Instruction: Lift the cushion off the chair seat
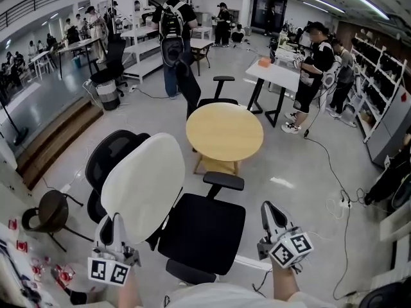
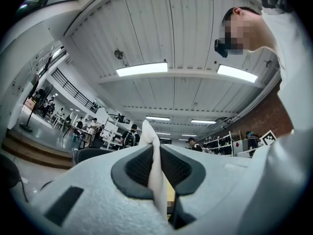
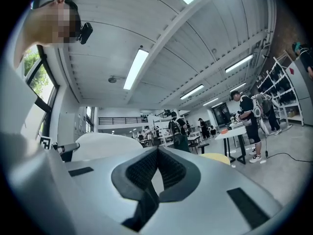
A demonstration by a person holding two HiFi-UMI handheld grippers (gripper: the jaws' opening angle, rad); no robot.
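The white cushion [image 1: 144, 185] stands tilted on edge, raised over the left side of the black chair seat [image 1: 202, 233]. My left gripper [image 1: 114, 223] is shut on its lower edge. In the left gripper view a thin fold of the cushion [image 2: 155, 170] is pinched between the pads and sticks up past the left gripper [image 2: 155, 148]. My right gripper [image 1: 271, 210] hovers to the right of the seat, shut with nothing in it. In the right gripper view the right gripper [image 3: 157, 152] has its tips together, and the cushion [image 3: 102, 143] shows off to the left.
The chair's black backrest [image 1: 109, 159] is behind the cushion and an armrest [image 1: 223, 181] lies at the seat's far side. A round wooden table [image 1: 223, 132] stands just beyond. A dark stool [image 1: 51, 212] is at the left. People stand farther off.
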